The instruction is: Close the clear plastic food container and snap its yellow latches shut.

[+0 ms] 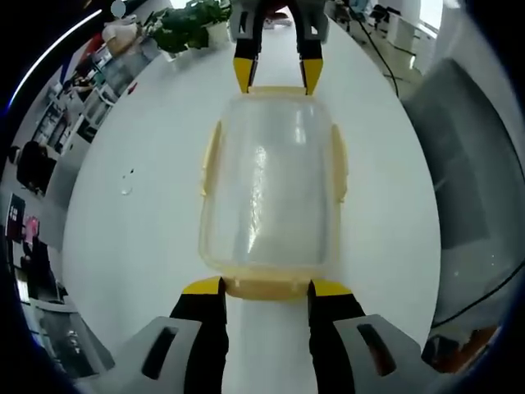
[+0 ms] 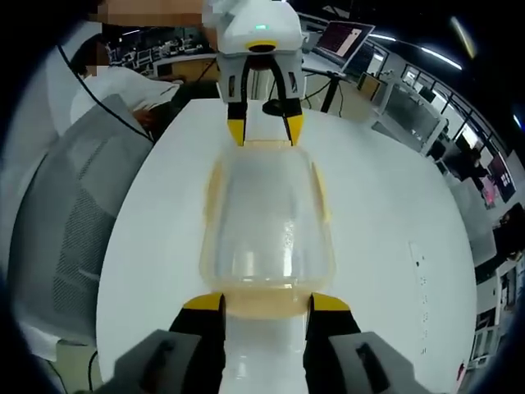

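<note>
You have the white table [image 1: 123, 246] under the clear container [image 1: 271, 193], lid on, lying between your grippers. Left gripper [image 1: 265, 287] and right gripper [image 2: 267, 302] stand open, gripping nothing, each straddling an end yellow latch [image 1: 267, 287]; snapping apparently remains

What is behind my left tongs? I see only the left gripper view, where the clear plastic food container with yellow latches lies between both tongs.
Observer: In the right gripper view, a person in a white top is at the far edge of the round white table, behind the left tongs.
Operator: Which other thing is at that end?
Observer: An open laptop with a pink screen stands further back, to the other side.
Operator: Does my gripper show any signal?
Observer: Yes, a small green light glows on its white body, above the tongs.
</note>
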